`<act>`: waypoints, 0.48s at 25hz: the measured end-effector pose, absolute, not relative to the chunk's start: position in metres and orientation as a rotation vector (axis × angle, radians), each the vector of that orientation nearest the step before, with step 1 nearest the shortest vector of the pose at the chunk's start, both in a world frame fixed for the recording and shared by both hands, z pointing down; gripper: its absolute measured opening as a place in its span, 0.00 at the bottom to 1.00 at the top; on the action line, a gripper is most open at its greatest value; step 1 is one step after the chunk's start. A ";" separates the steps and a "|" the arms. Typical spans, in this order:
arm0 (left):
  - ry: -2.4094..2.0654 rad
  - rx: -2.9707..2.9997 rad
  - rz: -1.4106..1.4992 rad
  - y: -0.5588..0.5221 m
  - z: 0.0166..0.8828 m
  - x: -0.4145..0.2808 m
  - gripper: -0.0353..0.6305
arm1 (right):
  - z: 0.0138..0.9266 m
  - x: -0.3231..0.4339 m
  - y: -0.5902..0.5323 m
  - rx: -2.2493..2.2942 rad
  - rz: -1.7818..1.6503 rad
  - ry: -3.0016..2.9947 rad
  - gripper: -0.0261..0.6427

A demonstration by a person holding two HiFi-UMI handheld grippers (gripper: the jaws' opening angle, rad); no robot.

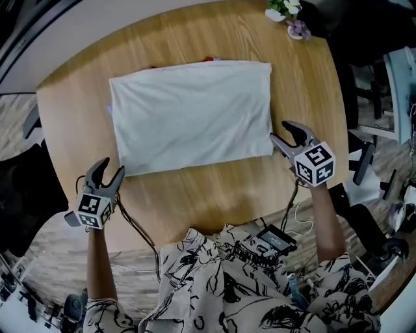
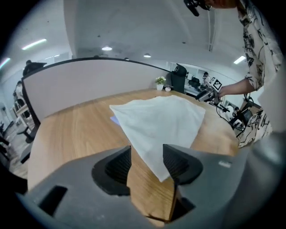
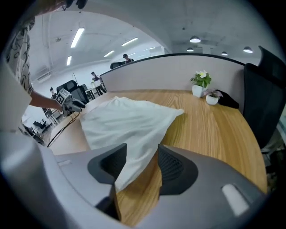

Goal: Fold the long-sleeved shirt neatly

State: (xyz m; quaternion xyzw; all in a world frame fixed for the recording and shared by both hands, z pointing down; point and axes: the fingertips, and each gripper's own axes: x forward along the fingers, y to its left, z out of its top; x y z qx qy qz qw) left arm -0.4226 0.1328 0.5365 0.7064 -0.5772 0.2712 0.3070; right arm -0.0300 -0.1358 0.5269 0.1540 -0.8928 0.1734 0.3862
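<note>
The white long-sleeved shirt (image 1: 192, 114) lies folded into a flat rectangle in the middle of the round wooden table (image 1: 195, 195). My left gripper (image 1: 109, 170) hovers just off the shirt's near left corner, jaws apart and empty. My right gripper (image 1: 283, 132) sits beside the shirt's near right corner, also open with nothing held. In the left gripper view the shirt (image 2: 161, 118) points a corner toward the left gripper (image 2: 146, 154), and bare wood shows between the jaws. In the right gripper view the shirt (image 3: 125, 123) lies just beyond the right gripper (image 3: 142, 154).
Two small flower pots (image 1: 289, 16) stand at the table's far right edge. Cables (image 1: 136, 227) and a black device (image 1: 276, 239) lie near the front edge. A dark chair (image 3: 268, 98) stands right of the table. A grey partition (image 2: 89, 85) runs behind it.
</note>
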 end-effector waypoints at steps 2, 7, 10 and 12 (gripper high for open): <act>-1.529 1.831 0.705 0.156 0.544 -0.413 0.40 | 0.536 -0.014 -0.107 0.390 0.463 -2.239 0.39; -1.512 1.793 0.744 0.184 0.558 -0.394 0.40 | 0.559 0.012 -0.059 0.396 0.516 -2.175 0.38; -1.483 1.825 0.865 0.184 0.566 -0.389 0.37 | 0.568 0.016 -0.053 0.432 0.528 -2.172 0.29; -1.461 1.833 0.930 0.183 0.571 -0.386 0.35 | 0.572 0.016 -0.051 0.450 0.527 -2.170 0.19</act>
